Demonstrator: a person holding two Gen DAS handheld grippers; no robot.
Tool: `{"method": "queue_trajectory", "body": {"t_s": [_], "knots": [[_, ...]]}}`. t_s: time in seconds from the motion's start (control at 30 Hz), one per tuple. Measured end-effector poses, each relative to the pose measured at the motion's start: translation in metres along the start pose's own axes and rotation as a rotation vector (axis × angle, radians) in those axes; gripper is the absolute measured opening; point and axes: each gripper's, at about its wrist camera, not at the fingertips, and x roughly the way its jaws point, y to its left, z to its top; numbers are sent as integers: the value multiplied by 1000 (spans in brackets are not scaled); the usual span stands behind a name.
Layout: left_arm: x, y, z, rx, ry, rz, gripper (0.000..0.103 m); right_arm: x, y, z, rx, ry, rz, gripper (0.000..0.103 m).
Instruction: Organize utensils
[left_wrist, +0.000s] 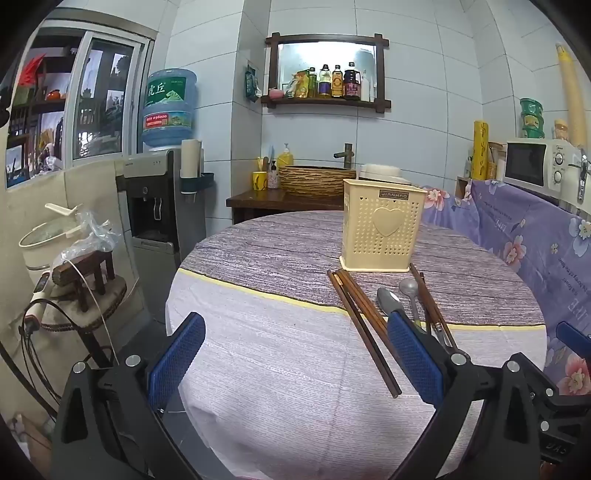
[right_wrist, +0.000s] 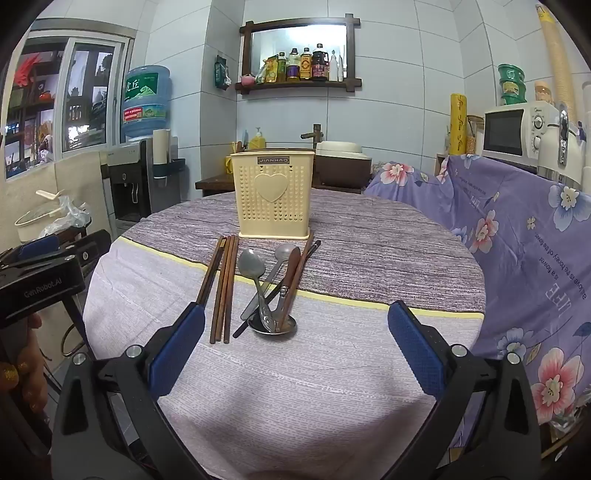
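A cream perforated utensil holder (right_wrist: 274, 197) with a heart on its front stands upright at the far middle of the round table (right_wrist: 295, 387); it is also in the left wrist view (left_wrist: 380, 230). In front of it lie brown chopsticks (right_wrist: 221, 288) side by side. To their right is a loose heap of metal spoons (right_wrist: 255, 273), a wooden-handled utensil and more chopsticks. My right gripper (right_wrist: 295, 332) hangs open above the near table, just short of the heap. My left gripper (left_wrist: 295, 343) is open too, left of the chopsticks (left_wrist: 362, 325) and spoons (left_wrist: 388, 301). Nothing is held.
A purple floral cloth (right_wrist: 517, 240) covers furniture along the table's right side, with a microwave (right_wrist: 517, 129) on top. A water dispenser (left_wrist: 155, 199) and a small stool with clutter (left_wrist: 85, 273) stand left of the table. A basin and bottles sit behind it.
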Motion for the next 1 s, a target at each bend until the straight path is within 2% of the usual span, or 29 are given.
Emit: {"method": "queue_trajectory", "body": {"t_s": [0.33,0.4,1.0], "knots": [[-3,-2,-11,-1,6,0,98,2,2,0,4,5,-1,98],[3,7,-4,-12,16,-6,98,2,2,0,4,7,0,98],[2,2,-4,-7,15,-13,98,2,0,-2,4,8,-1,98]]}}
